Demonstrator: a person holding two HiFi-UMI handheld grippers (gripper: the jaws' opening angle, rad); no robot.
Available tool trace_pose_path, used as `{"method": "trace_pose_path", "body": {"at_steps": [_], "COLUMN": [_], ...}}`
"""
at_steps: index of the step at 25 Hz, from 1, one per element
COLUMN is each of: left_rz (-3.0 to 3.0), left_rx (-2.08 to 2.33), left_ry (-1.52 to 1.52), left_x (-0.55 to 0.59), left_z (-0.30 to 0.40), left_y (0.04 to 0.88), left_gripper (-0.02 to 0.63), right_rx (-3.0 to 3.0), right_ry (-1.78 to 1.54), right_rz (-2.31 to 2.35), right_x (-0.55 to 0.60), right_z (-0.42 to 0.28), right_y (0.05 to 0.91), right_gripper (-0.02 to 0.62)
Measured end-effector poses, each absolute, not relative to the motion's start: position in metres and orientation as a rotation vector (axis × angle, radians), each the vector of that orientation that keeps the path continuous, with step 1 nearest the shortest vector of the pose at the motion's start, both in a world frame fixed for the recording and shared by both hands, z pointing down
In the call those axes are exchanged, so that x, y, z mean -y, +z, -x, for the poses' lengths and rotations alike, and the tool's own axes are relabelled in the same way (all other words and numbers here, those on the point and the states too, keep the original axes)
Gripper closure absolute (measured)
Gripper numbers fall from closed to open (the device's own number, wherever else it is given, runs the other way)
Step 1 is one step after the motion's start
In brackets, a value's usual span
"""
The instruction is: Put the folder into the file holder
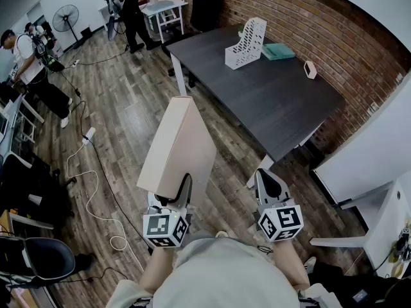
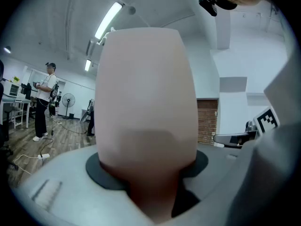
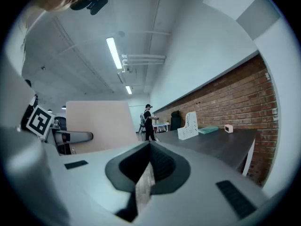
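Note:
A thick beige folder (image 1: 180,147) stands on edge over the floor, and my left gripper (image 1: 183,190) is shut on its near end. In the left gripper view the folder (image 2: 146,98) fills the middle between the jaws and hides what lies ahead. My right gripper (image 1: 270,183) is held level beside it, shut with nothing between its jaws. The white file holder (image 1: 246,43) stands upright on the far part of the dark table (image 1: 270,101), well ahead of both grippers. The right gripper view shows the folder (image 3: 99,126) at left and the file holder (image 3: 190,125) far off.
A teal folder (image 1: 278,51) lies beside the file holder and a small white object (image 1: 310,70) stands near the table's right edge. Behind are a brick wall, a black chair (image 1: 207,5) and people (image 1: 35,69) standing at the left. Cables (image 1: 96,191) trail over the wooden floor.

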State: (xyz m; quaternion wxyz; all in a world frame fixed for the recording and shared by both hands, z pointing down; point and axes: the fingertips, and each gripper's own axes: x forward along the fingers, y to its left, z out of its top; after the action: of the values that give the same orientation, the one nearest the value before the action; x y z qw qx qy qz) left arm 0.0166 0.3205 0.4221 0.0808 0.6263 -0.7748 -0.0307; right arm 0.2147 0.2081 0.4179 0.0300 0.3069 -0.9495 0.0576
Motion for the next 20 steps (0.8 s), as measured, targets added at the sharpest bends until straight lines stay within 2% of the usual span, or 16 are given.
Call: {"method": "trace_pose_path", "body": {"at_steps": [20], "left_rz": [-1.92], "left_rx": [2.295], "left_ry": [-0.063], "left_x": [-0.315], "left_z": [-0.04], "left_y": [0.418], "left_gripper": [0.337], "right_rx": [2.909], "right_ry": [0.171], "right_rz": [-0.933], "right_x": [-0.211], "right_z": [-0.233], "right_y": [0.427], "right_gripper": [0.594]}}
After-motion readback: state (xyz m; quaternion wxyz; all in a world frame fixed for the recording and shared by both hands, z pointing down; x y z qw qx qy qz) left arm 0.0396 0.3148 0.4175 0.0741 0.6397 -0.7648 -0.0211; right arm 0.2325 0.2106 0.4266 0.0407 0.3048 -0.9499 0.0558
